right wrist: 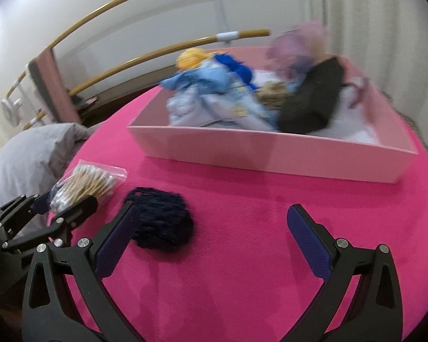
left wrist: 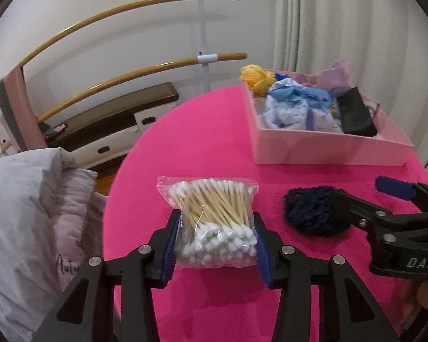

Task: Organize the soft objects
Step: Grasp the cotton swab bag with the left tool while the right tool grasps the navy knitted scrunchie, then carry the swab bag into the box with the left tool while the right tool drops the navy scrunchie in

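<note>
Left wrist view: the left gripper (left wrist: 215, 245) at lower centre has its blue pads pressed against both sides of a clear zip bag of cotton swabs (left wrist: 212, 221), which rests on the pink round table (left wrist: 202, 142). A dark navy knitted piece (left wrist: 311, 212) lies just right of the bag. The right gripper (left wrist: 365, 196) enters from the right edge, its jaws spread, one finger over the knit. A pink box (left wrist: 314, 149) at upper right holds blue clothes, yellow yarn and a black pouch.

Right wrist view (blurred): the right gripper (right wrist: 214, 242) stands wide apart and empty; its left finger (right wrist: 119, 236) overlaps the knit's edge. The left gripper (right wrist: 61, 208), lower left, clamps the bag.
</note>
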Demonstrator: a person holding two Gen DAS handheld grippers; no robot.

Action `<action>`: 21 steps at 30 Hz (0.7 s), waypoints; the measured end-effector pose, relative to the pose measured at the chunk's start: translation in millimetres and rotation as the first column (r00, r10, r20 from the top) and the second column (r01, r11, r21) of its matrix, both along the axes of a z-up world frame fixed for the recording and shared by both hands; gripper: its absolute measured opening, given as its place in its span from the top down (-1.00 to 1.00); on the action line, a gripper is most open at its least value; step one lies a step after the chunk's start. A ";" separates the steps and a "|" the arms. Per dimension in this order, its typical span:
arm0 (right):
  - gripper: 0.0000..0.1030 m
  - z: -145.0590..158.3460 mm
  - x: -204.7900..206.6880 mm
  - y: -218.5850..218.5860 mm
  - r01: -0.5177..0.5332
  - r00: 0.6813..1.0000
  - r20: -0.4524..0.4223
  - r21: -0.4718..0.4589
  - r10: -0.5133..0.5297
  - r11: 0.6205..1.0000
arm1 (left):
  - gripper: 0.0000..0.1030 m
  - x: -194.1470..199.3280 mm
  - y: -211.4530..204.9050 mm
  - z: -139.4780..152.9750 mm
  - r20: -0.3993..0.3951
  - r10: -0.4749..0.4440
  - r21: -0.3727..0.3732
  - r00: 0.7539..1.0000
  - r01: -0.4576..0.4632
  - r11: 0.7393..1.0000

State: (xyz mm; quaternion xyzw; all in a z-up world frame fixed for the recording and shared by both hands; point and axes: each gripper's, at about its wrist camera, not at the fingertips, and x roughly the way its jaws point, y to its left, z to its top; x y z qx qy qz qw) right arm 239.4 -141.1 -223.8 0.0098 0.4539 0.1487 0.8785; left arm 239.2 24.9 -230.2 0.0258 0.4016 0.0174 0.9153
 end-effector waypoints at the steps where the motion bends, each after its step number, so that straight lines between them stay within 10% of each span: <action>1: -0.96 -3.6 1.9 6.2 -0.020 1.000 -0.014 -0.006 0.020 1.000 | 0.16 -1.7 2.5 0.0 0.000 0.007 0.003 1.000 -0.007 1.000; 5: -0.63 -12.4 4.0 25.5 -0.059 0.998 -0.022 -0.077 0.058 0.995 | 0.16 -5.4 9.4 -0.9 -0.001 0.025 0.004 1.000 -0.025 1.000; 11: 0.57 -6.8 -5.3 37.0 -0.108 0.994 -0.003 -0.081 0.108 0.991 | 0.16 -10.2 9.7 0.0 -0.003 0.024 -0.002 1.000 -0.024 1.000; 21: 0.77 10.2 -23.9 21.7 -0.075 0.997 0.030 -0.056 0.077 0.996 | 0.16 -26.4 -0.3 14.5 0.024 -0.005 -0.009 1.000 0.005 1.000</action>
